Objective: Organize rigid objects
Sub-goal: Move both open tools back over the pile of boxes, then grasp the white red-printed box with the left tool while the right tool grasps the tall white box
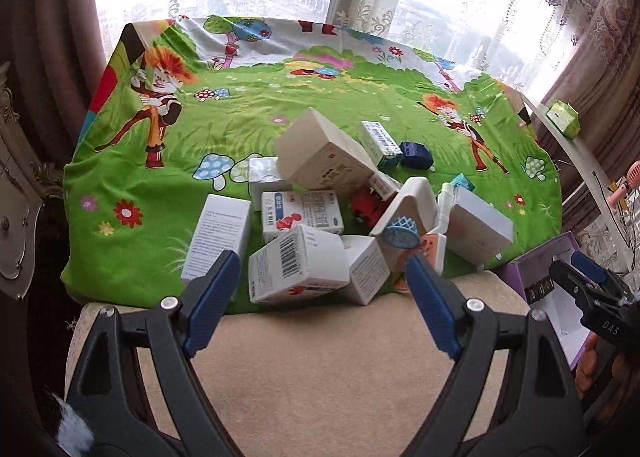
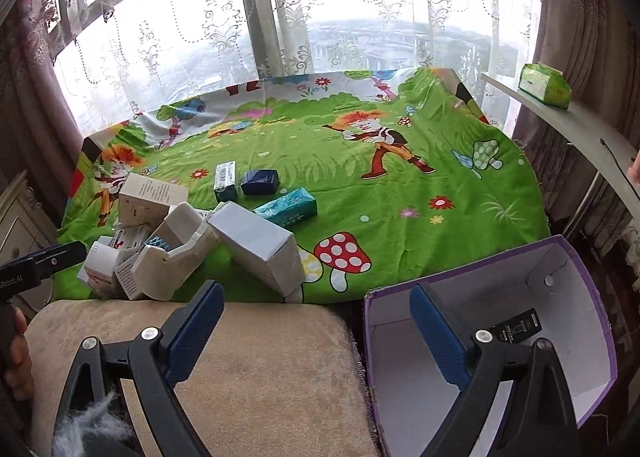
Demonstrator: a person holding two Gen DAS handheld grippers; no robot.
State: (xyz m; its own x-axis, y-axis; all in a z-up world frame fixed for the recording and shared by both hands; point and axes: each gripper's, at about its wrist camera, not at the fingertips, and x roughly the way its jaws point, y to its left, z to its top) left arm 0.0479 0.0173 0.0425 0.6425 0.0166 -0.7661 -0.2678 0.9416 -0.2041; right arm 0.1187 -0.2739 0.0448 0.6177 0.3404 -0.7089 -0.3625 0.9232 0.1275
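A heap of white cardboard boxes lies on the green cartoon cloth (image 1: 240, 117), among them a barcode box (image 1: 296, 269) at the front and a large tilted box (image 1: 324, 161). A red toy car (image 1: 368, 209) and a white plastic holder (image 2: 176, 253) sit in the heap. Behind it are a dark blue box (image 2: 260, 181) and a teal box (image 2: 286, 211). My left gripper (image 1: 320, 257) is open just in front of the barcode box, with nothing gripped. My right gripper (image 2: 318, 291) is open and empty, its right finger over the purple box (image 2: 560, 257), which holds a small black item (image 2: 516, 327).
A beige cushion (image 2: 260, 357) runs along the near edge under both grippers. A white shelf (image 2: 580, 125) at the right carries a green tissue pack (image 2: 546, 85). Lace curtains and a window stand behind the cloth. A pale cabinet (image 1: 16, 197) is at the left.
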